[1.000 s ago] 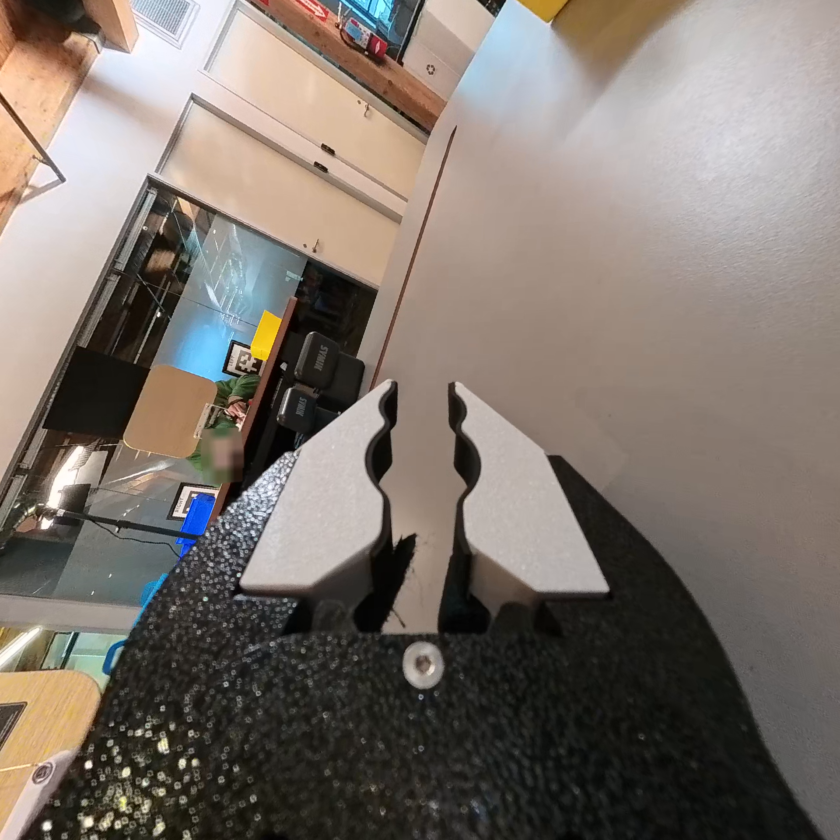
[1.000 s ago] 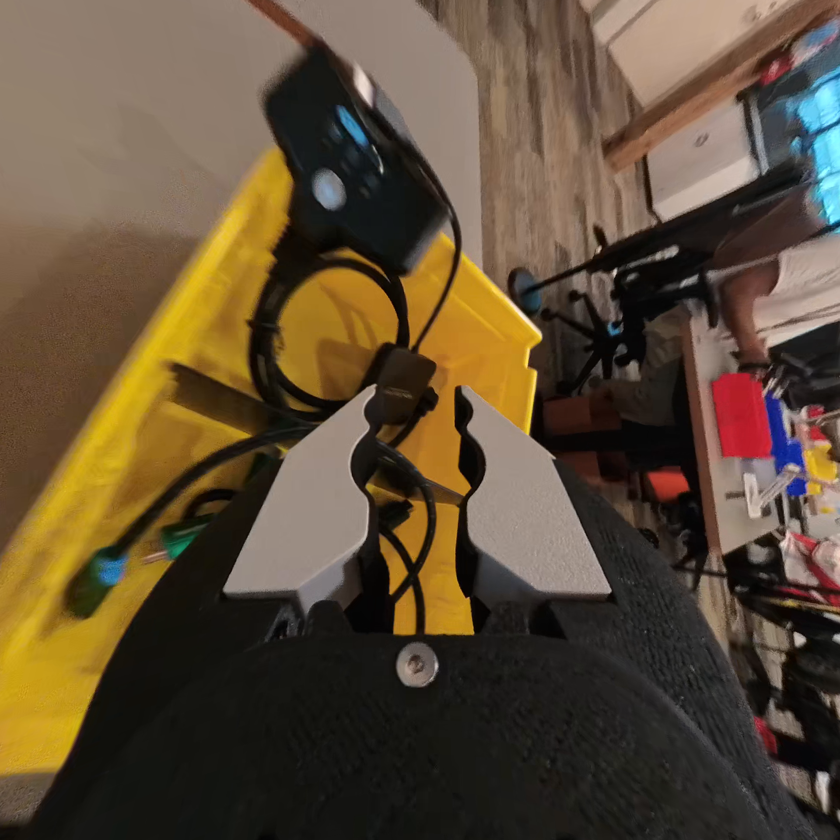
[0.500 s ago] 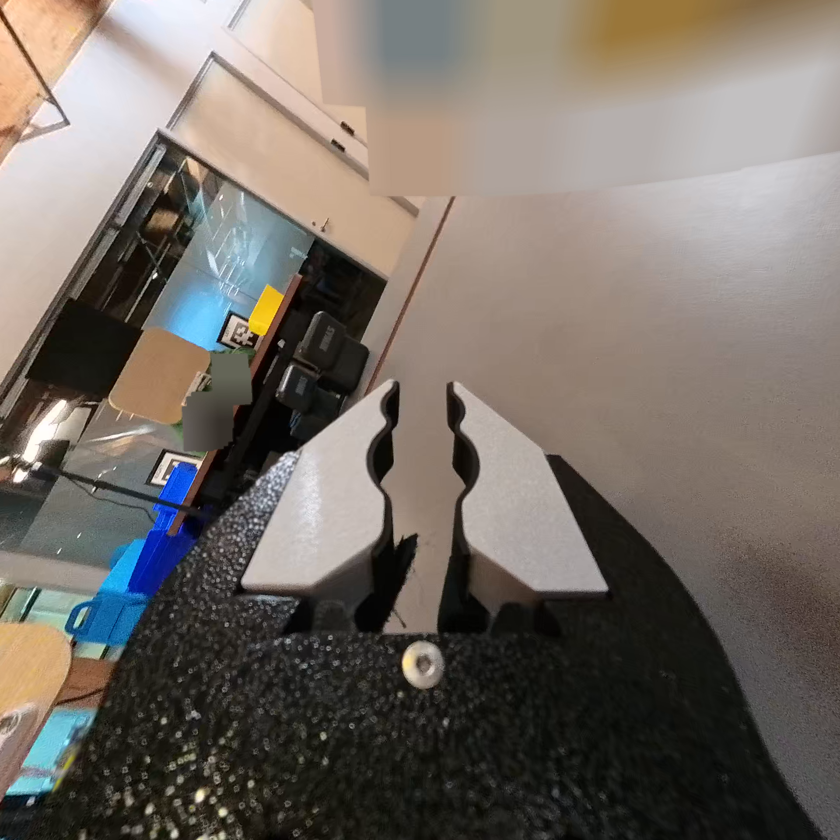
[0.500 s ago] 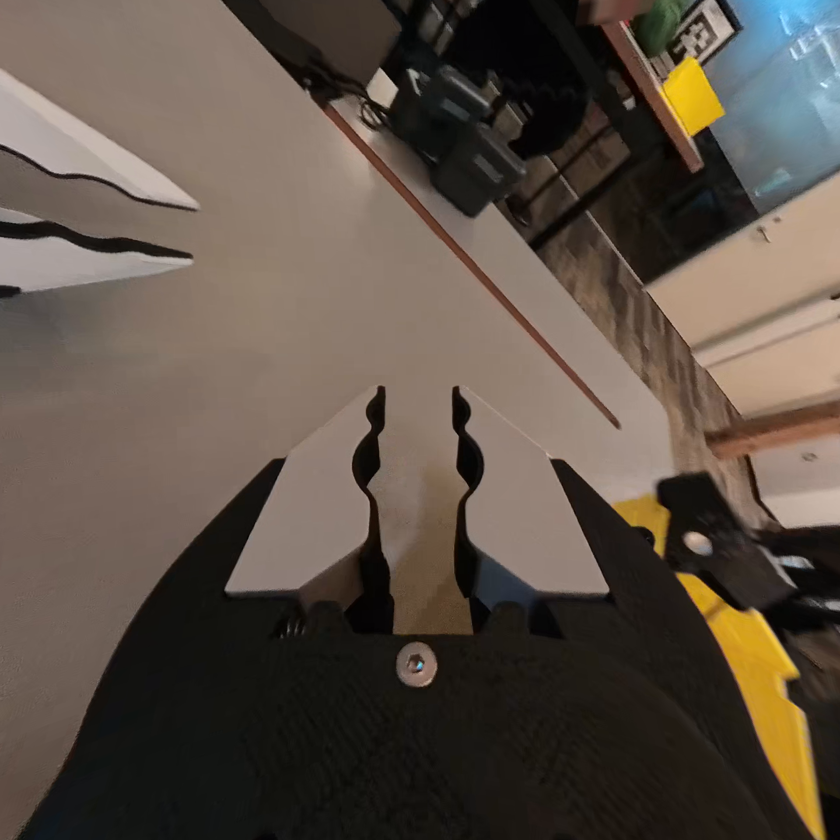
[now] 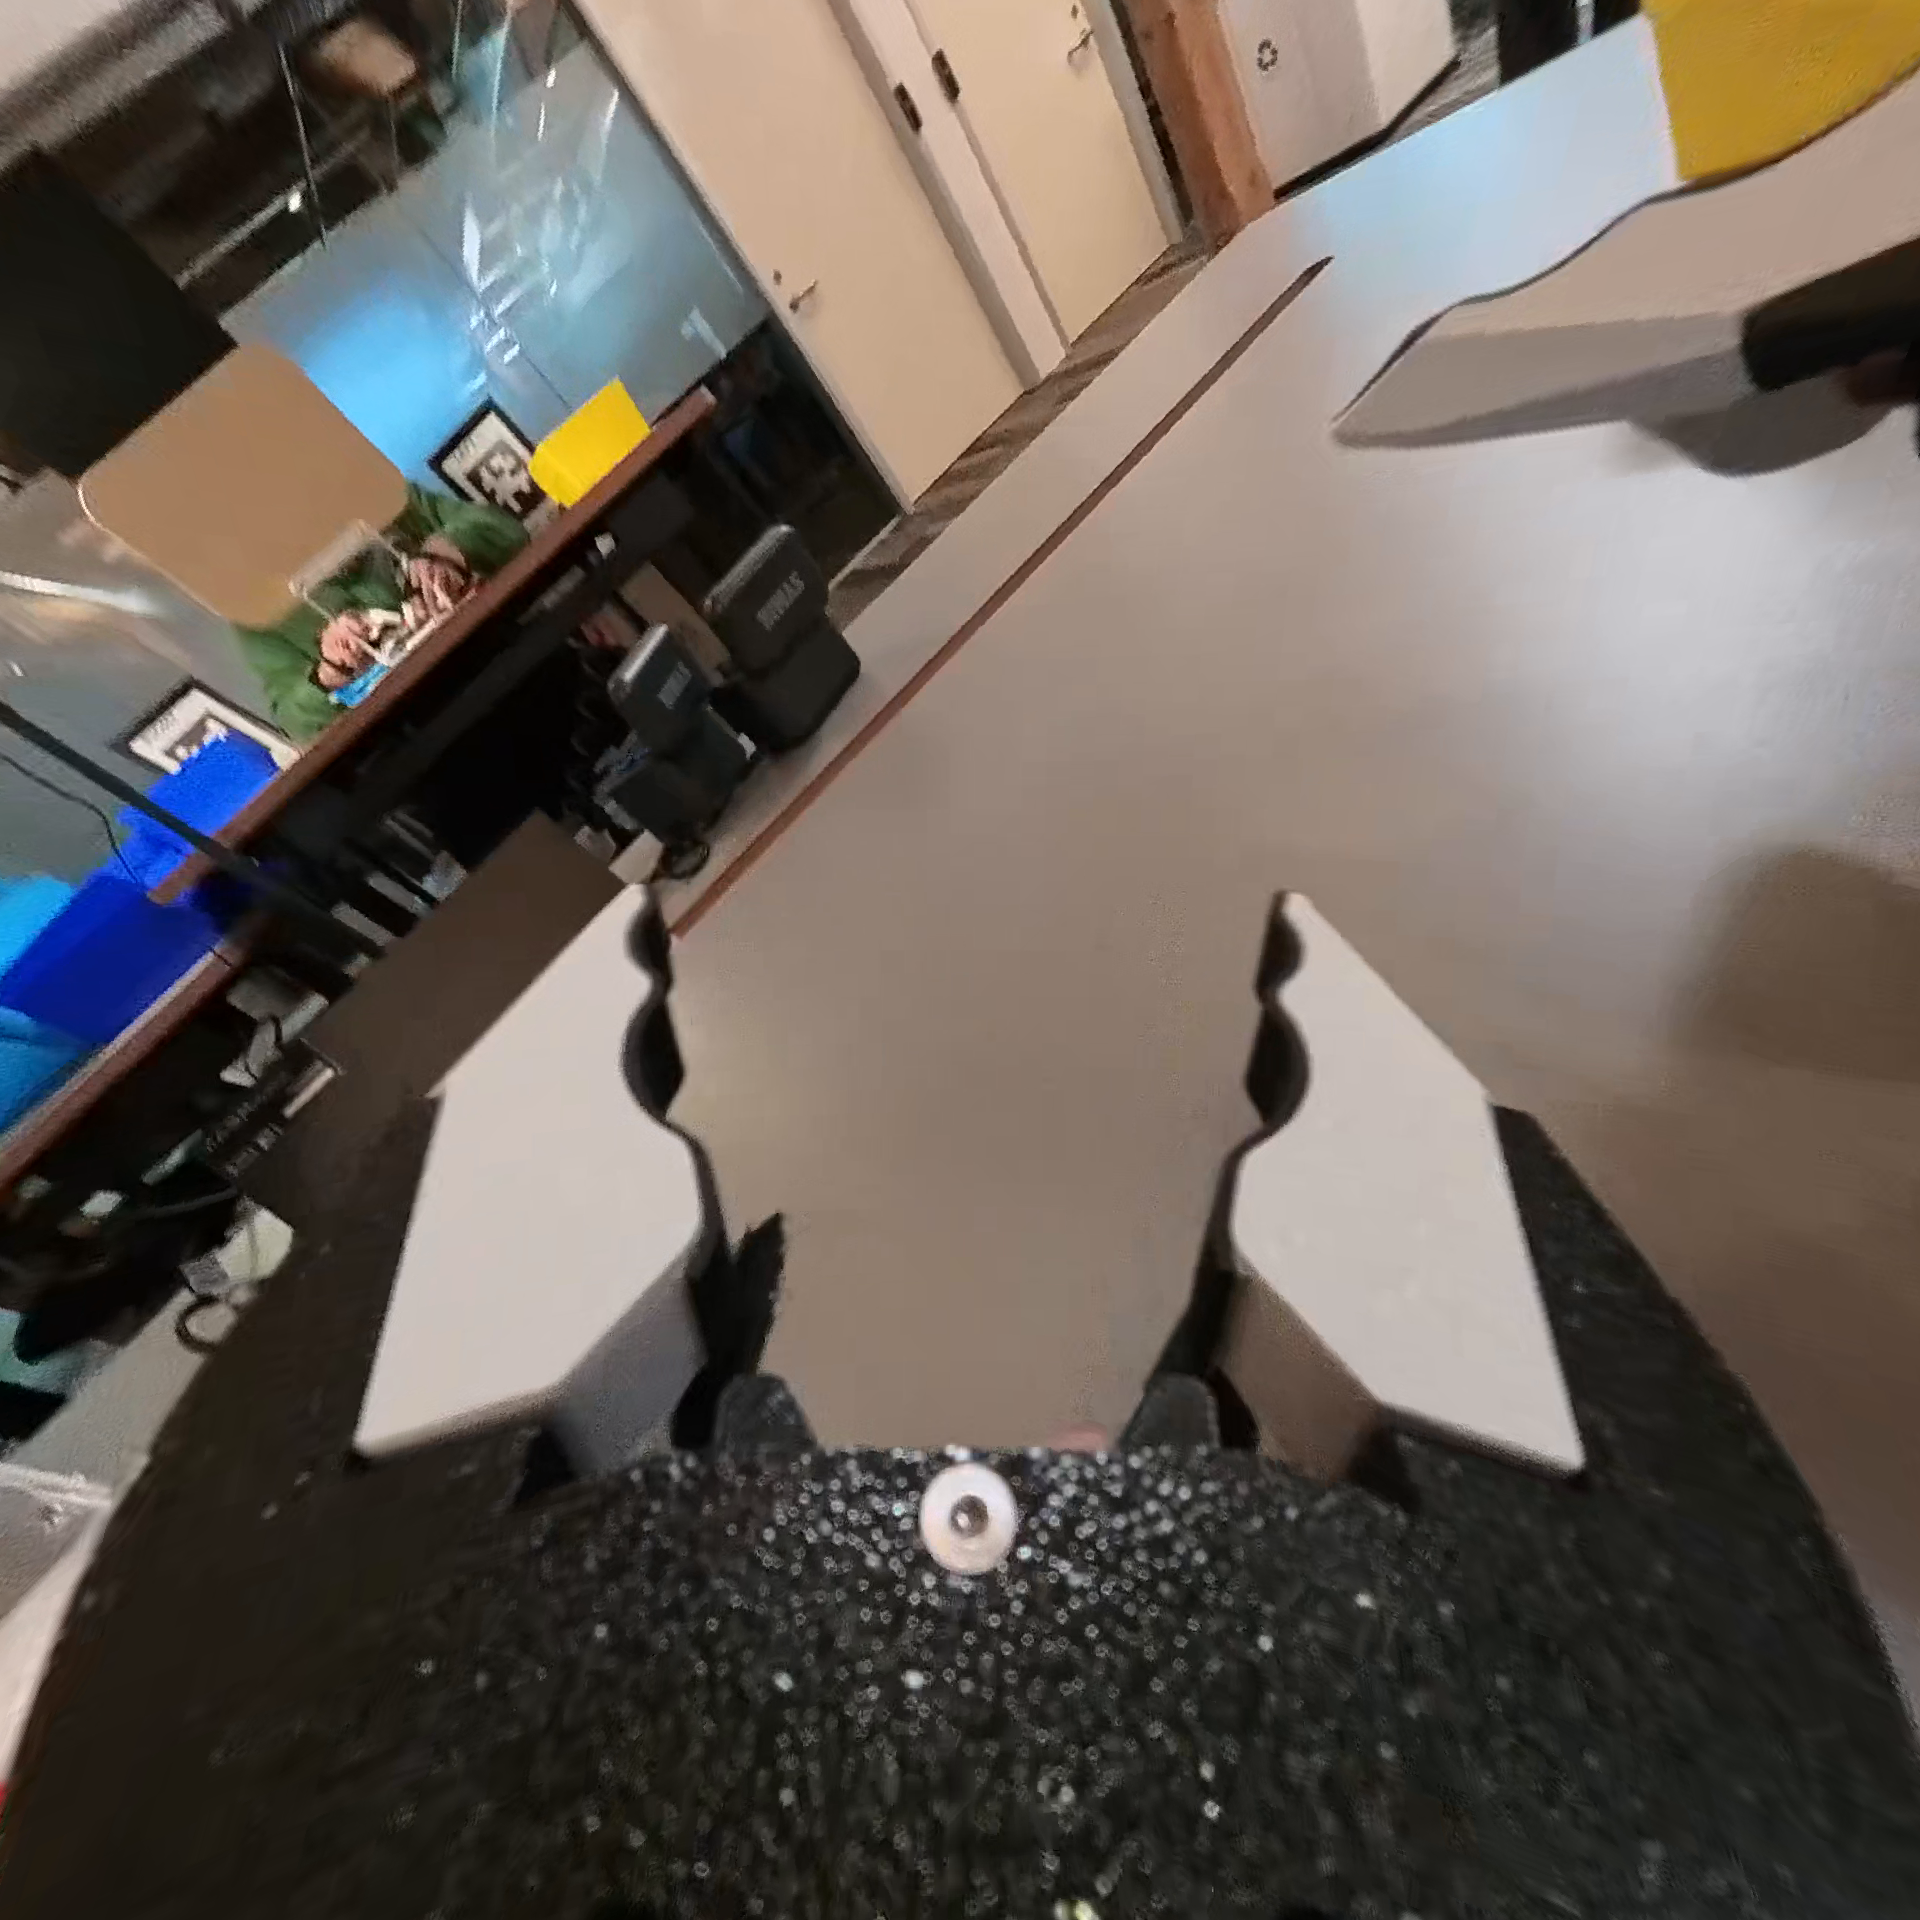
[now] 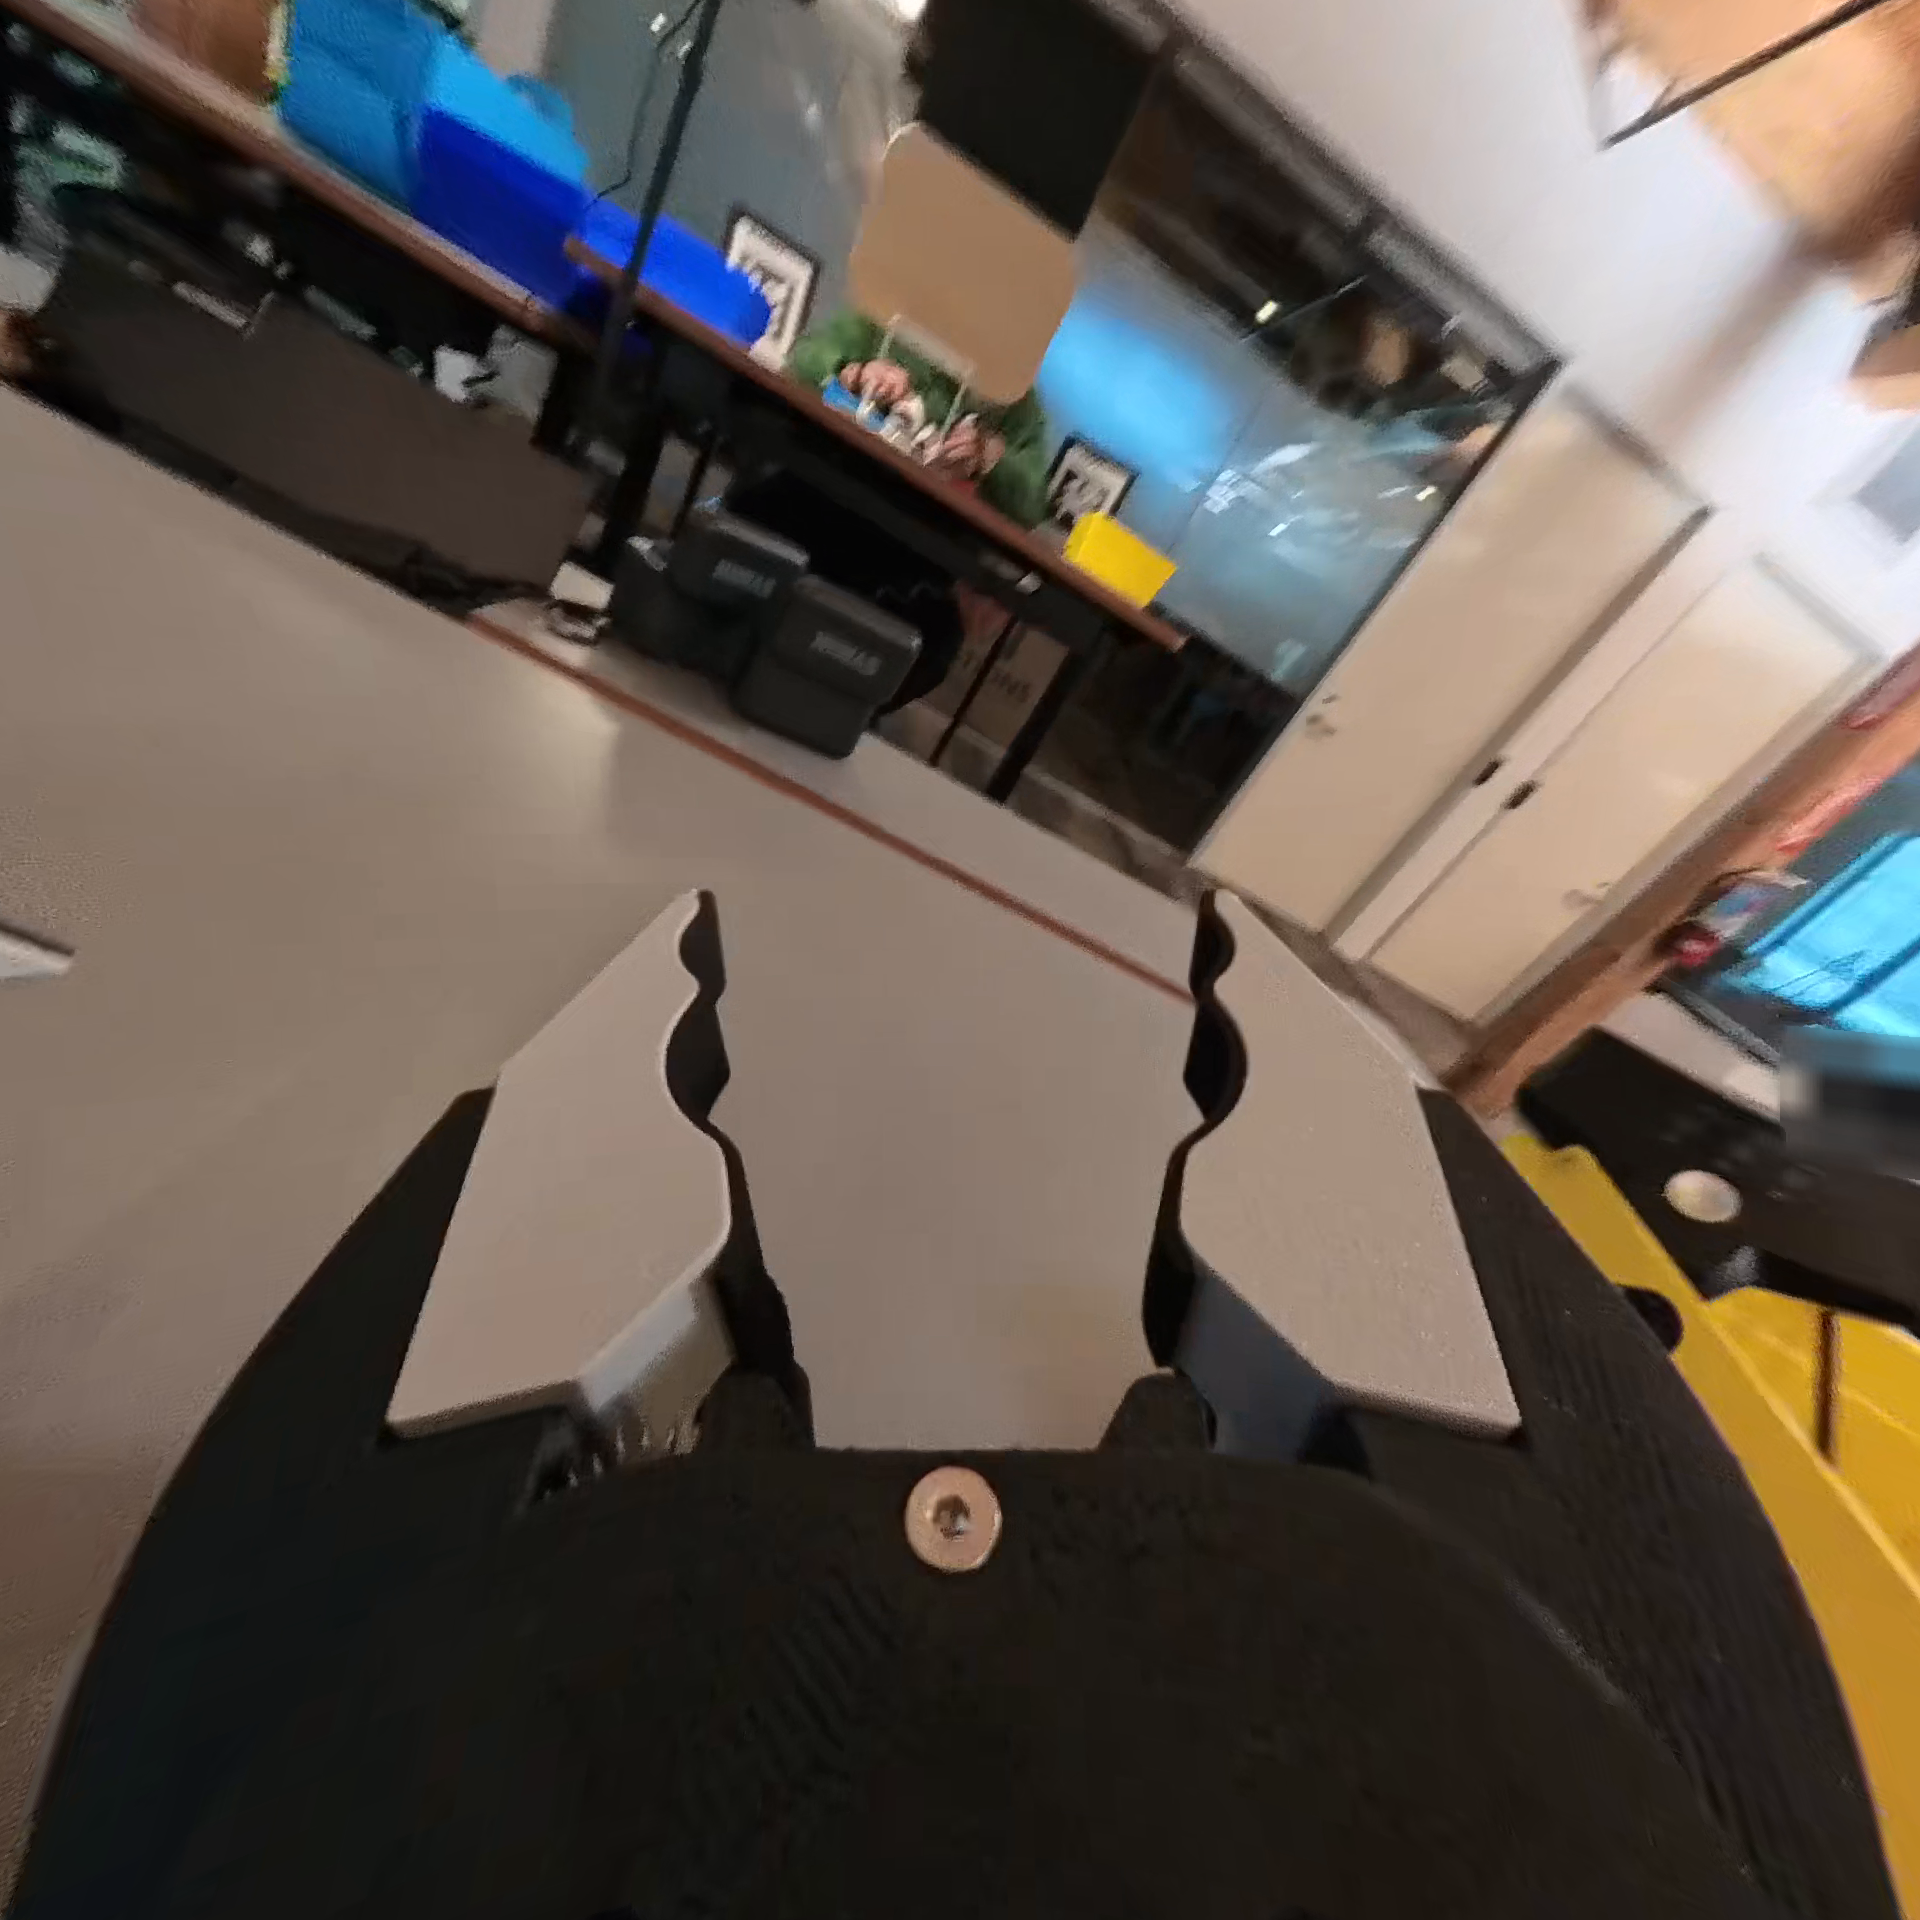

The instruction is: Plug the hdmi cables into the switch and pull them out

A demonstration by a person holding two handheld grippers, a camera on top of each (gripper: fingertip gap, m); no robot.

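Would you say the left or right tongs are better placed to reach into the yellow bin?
Right, probably. The bin lies beside the open right tongs; the left tongs, also open, face bare table.

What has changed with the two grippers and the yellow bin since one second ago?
Both the left gripper and the right gripper have opened wide; before, their fingers were nearly together. The right one swung away from the yellow plastic bin holding the black cables, which now sits at its right edge, and faces bare grey table. Neither took hold of anything. The left gripper stays over the table.
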